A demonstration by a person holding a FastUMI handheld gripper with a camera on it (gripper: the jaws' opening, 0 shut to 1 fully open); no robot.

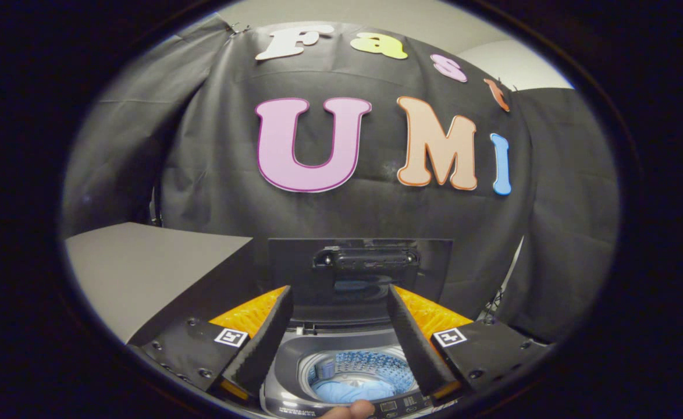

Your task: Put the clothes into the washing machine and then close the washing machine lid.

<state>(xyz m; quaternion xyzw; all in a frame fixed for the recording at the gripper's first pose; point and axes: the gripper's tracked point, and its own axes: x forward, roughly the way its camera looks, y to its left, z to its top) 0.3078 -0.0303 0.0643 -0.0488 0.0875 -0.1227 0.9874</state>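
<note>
A handheld gripper (340, 326) hangs above an open top-loading washing machine (295, 364), its foam-lined fingers (260, 343) spread wide and holding nothing, with light blue clothes (353, 390) already lying in the drum (370, 364) between them. The lid (359, 279) stands upright just beyond the fingertips, apparently the next target. A fingertip (350, 410) rests at the washer's near edge; a grey table (149, 262) flanks its left.

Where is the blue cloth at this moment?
In the gripper view, the blue cloth lies inside the drum of the washing machine, below the open gripper, under the raised lid.
</note>
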